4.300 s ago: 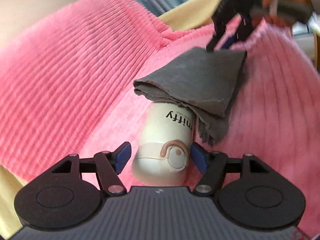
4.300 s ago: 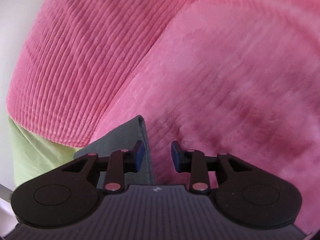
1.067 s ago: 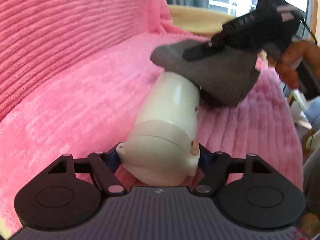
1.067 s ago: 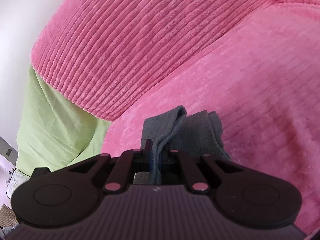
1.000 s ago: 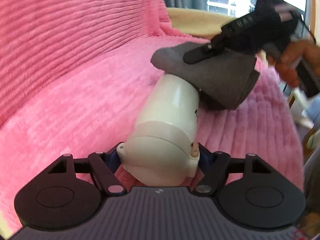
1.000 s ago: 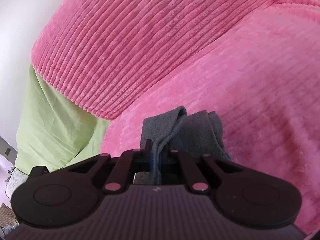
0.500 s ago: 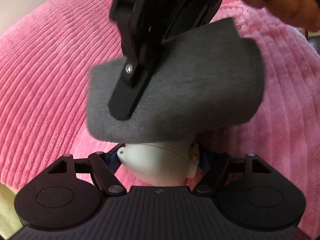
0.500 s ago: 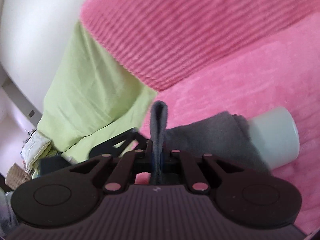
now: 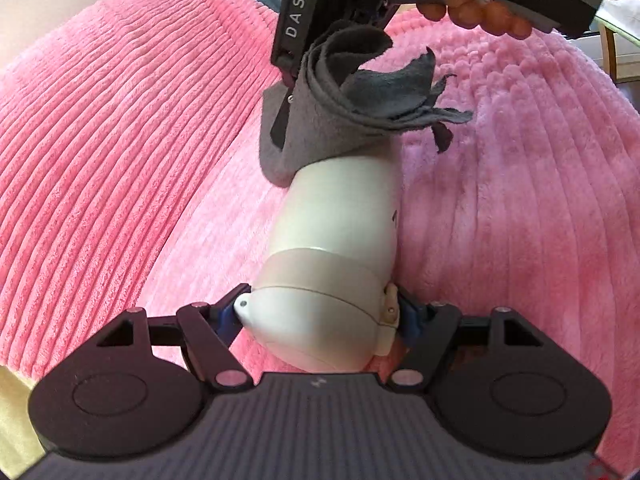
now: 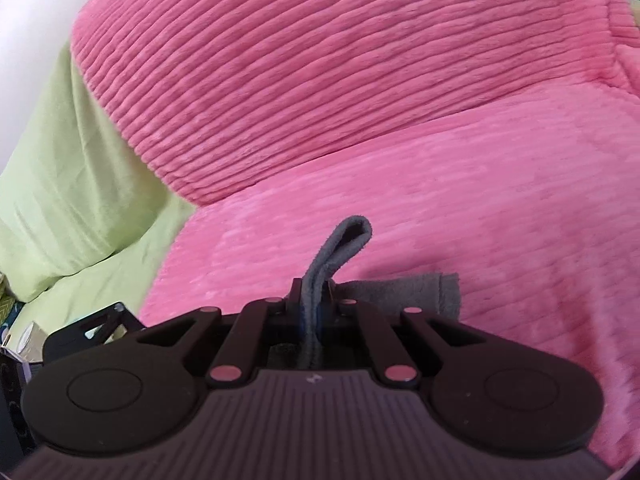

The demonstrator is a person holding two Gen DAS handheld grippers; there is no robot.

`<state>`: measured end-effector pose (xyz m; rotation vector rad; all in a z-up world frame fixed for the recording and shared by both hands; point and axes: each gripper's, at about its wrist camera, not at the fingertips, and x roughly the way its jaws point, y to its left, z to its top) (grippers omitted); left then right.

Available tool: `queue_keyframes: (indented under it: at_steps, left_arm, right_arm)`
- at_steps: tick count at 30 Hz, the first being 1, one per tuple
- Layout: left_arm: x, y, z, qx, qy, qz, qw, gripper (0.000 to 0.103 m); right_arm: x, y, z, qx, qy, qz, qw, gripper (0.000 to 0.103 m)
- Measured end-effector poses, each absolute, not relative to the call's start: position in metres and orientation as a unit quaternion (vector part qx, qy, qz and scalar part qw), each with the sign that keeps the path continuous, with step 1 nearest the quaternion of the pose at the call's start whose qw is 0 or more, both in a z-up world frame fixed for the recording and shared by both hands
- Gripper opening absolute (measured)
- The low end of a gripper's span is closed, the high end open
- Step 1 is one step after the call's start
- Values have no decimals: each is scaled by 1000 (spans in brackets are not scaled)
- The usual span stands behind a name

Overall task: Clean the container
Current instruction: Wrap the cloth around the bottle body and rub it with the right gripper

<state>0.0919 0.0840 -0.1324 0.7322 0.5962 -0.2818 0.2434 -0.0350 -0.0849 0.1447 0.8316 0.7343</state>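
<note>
A cream white bottle (image 9: 340, 224) points away from me in the left wrist view, held above the pink sofa. My left gripper (image 9: 320, 316) is shut on its rounded lid end. A folded grey cloth (image 9: 352, 108) lies draped over the bottle's far end. My right gripper (image 9: 296, 76) comes down from above and is shut on that cloth. In the right wrist view my right gripper (image 10: 314, 296) pinches a fold of the grey cloth (image 10: 340, 248), which sticks up between the fingers; the bottle is hidden there.
A pink ribbed plush cover (image 9: 120, 128) spreads over the sofa seat and backrest (image 10: 320, 80). A light green sheet (image 10: 72, 184) lies at the left. A person's hand (image 9: 472, 4) holds the right gripper. Small boxes (image 10: 16, 344) sit at the far left edge.
The cloth has slid from near the lid to the bottle's far end, uncovering most of the body. The right gripper has turned, and the bottle has left its view.
</note>
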Motion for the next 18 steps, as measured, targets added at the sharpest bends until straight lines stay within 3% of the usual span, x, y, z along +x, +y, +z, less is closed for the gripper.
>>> queue_keyframes:
  at_steps: [3, 10, 11, 18]
  left_arm:
    - [97, 88, -134, 340, 288, -140, 884, 74]
    - [126, 126, -129, 193, 334, -190, 903, 75]
    - [125, 126, -130, 195, 330, -195, 903, 71]
    - [96, 87, -136, 383, 260, -152, 874, 69]
  right_arm:
    - [246, -42, -86, 70, 391, 337, 854, 2]
    - [235, -74, -89, 120, 381, 320, 859, 2]
    - [231, -78, -88, 126, 380, 318, 859, 2]
    - [204, -91, -70, 187, 363, 339, 848, 5]
